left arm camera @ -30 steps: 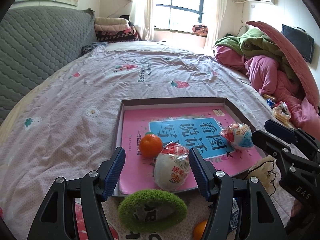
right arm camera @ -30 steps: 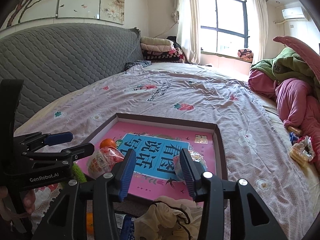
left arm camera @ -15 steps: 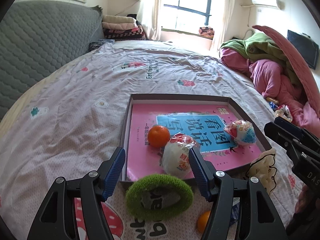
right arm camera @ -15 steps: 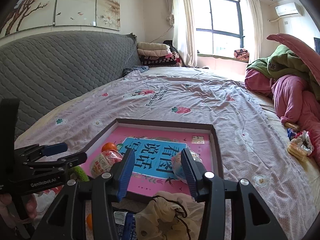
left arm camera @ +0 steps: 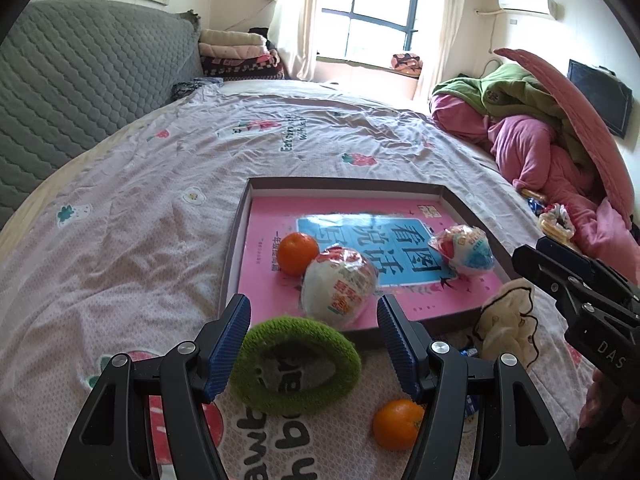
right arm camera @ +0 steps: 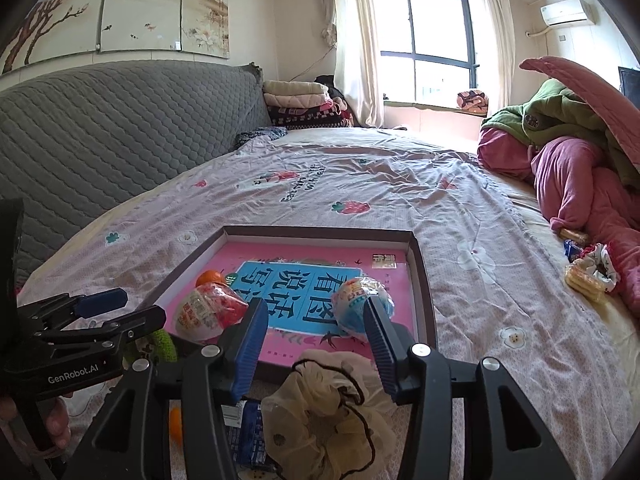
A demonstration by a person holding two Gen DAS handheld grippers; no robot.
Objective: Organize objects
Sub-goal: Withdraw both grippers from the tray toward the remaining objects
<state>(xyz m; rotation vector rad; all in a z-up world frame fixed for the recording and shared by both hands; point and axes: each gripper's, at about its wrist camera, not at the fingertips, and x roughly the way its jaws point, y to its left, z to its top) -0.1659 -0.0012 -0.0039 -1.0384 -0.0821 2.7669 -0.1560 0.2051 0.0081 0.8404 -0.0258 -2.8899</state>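
Note:
A shallow brown tray [left arm camera: 344, 185] lined with a pink book lies on the bed. It holds an orange [left arm camera: 298, 253], a red-white wrapped snack [left arm camera: 339, 286] and a blue-white wrapped snack [left arm camera: 464, 248]. In front of the tray lie a green ring scrunchie [left arm camera: 295, 364], a second orange [left arm camera: 397, 418] and a cream scrunchie [right arm camera: 332, 404]. My left gripper [left arm camera: 314, 344] is open above the green scrunchie. My right gripper [right arm camera: 316, 344] is open above the cream scrunchie, with a blue packet [right arm camera: 246, 432] beside it. The tray also shows in the right wrist view [right arm camera: 424, 280].
A grey quilted headboard [right arm camera: 120, 128] runs along the left. A pile of pink and green bedding [left arm camera: 552, 136] fills the right side. Small snacks and a scrunchie [right arm camera: 588, 272] lie on the sheet near that pile. Folded blankets [right arm camera: 300, 104] sit at the far end.
Both grippers have drawn back from the tray toward me. The green scrunchie and second orange now show more fully below the left gripper. The tray's contents have not moved.

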